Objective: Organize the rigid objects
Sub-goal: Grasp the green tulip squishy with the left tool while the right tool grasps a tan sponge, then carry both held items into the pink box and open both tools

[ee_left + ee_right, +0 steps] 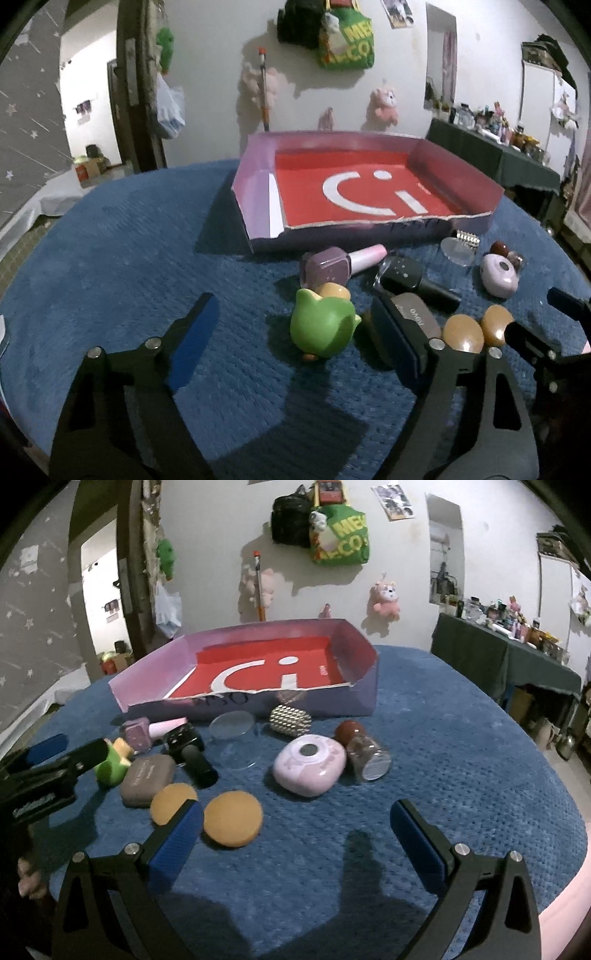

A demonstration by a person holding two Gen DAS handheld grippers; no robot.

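A shallow cardboard tray (255,192) (365,698) with a red floor stands on the blue cloth, nothing in it. In front of it lie small items: a green frog toy (321,328) (110,766), a purple nail polish bottle (332,266) (138,733), a black bottle (417,280) (192,753), a grey case (417,314) (147,779), two orange puffs (463,332) (232,823), a pink round case (498,275) (310,766), a clear disc (232,723), a studded piece (290,720) and a small jar (365,755). My left gripper (295,332) is open around the frog toy. My right gripper (295,834) is open and empty, just before the puffs.
The blue cloth (129,266) covers a round table. A dark green side table (506,653) crowded with small things stands at the right by the wall. Bags and plush toys (386,598) hang on the wall behind.
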